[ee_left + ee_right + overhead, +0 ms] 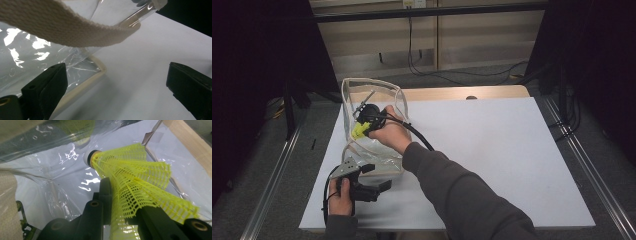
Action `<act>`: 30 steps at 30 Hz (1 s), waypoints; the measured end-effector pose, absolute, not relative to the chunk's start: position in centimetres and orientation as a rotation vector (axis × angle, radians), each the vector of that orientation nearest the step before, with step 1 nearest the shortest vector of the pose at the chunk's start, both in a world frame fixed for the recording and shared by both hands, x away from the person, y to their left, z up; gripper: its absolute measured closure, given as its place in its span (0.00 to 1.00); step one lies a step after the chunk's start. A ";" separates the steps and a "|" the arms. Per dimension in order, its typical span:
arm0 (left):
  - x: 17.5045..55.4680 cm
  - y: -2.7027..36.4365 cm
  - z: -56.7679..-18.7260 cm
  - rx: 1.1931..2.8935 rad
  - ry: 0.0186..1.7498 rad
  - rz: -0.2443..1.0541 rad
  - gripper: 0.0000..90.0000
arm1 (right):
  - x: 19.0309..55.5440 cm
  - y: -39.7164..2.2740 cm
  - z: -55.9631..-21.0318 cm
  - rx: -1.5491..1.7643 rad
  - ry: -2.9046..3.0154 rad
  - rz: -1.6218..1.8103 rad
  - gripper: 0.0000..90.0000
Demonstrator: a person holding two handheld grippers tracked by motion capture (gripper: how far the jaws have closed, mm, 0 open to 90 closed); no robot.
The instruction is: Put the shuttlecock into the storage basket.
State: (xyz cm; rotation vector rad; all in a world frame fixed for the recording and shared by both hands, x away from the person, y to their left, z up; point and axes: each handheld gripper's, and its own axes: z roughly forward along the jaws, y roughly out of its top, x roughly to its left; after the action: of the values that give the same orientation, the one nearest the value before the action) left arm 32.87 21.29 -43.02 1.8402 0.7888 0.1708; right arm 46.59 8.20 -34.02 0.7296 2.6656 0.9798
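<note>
In the high view, the right gripper (360,125) reached into the clear bag (382,90) left of centre, pinching a yellow shuttlecock (358,132); the left gripper (379,179) sat at lower left on the white table (492,150), beside the bag. In the left gripper view, its jaws stood spread apart beneath the bag's cream strap (62,27). In the right gripper view, the jaws squeezed the shuttlecock's skirt (140,185) at centre, inside the bag.

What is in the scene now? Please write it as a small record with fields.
held thing: yellow plastic mesh shuttlecock with white cork tip
held by: right gripper, jaws shut on its skirt
container: clear plastic bag with cream fabric trim, right gripper inside it
left gripper: open, beside the bag's near edge
surface: white table top
</note>
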 end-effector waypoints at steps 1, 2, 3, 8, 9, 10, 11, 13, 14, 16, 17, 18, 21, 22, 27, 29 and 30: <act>32.9 21.3 -43.0 1.841 0.789 0.172 0.04 | 46.6 8.2 -34.1 0.731 2.667 0.982 0.88; 32.9 21.3 -43.0 1.839 0.791 0.171 0.04 | 46.6 8.2 -34.2 0.738 2.667 0.982 0.88; 32.9 21.4 -43.0 1.847 0.786 0.174 0.04 | 46.6 8.3 -34.2 0.739 2.668 0.983 0.88; 32.9 21.4 -43.0 1.850 0.785 0.173 0.04 | 46.7 8.4 -34.5 0.745 2.673 0.987 0.88; 32.9 21.4 -43.0 1.849 0.786 0.175 0.04 | 46.7 8.4 -34.6 0.747 2.673 0.989 0.88; 32.9 21.4 -43.0 1.849 0.786 0.174 0.04 | 46.7 8.4 -34.6 0.751 2.675 0.987 0.88; 32.9 21.4 -43.0 1.849 0.786 0.174 0.04 | 46.6 8.5 -34.7 0.752 2.679 0.985 0.88; 32.9 21.4 -43.0 1.850 0.787 0.174 0.04 | 46.6 8.5 -34.8 0.754 2.684 0.983 0.88; 32.9 21.4 -43.0 1.850 0.787 0.175 0.04 | 46.6 8.6 -34.9 0.754 2.688 0.981 0.88; 32.9 21.4 -43.0 1.850 0.785 0.178 0.04 | 46.6 8.7 -35.0 0.756 2.689 0.972 0.87; 32.9 21.4 -43.0 1.850 0.785 0.179 0.04 | 46.7 8.7 -35.1 0.753 2.695 0.968 0.87; 32.9 21.4 -43.0 1.849 0.785 0.179 0.04 | 46.6 8.8 -35.2 0.755 2.697 0.967 0.87; 32.9 21.4 -43.0 1.848 0.785 0.178 0.04 | 46.7 8.9 -35.4 0.755 2.707 0.956 0.88; 32.9 21.4 -43.0 1.847 0.786 0.179 0.04 | 46.6 9.0 -35.5 0.752 2.713 0.949 0.87; 32.9 21.5 -43.0 1.847 0.786 0.182 0.04 | 46.6 9.1 -35.8 0.746 2.720 0.938 0.87; 32.8 21.5 -42.9 1.847 0.788 0.184 0.04 | 46.6 9.2 -35.9 0.737 2.729 0.931 0.87; 32.8 21.5 -42.9 1.844 0.790 0.186 0.04 | 46.5 9.3 -35.9 0.737 2.731 0.930 0.87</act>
State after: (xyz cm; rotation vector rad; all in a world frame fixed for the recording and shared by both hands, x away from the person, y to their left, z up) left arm 32.84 21.55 -42.93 1.8439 0.7899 0.1864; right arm 46.54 9.30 -35.95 0.7370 2.7312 0.9303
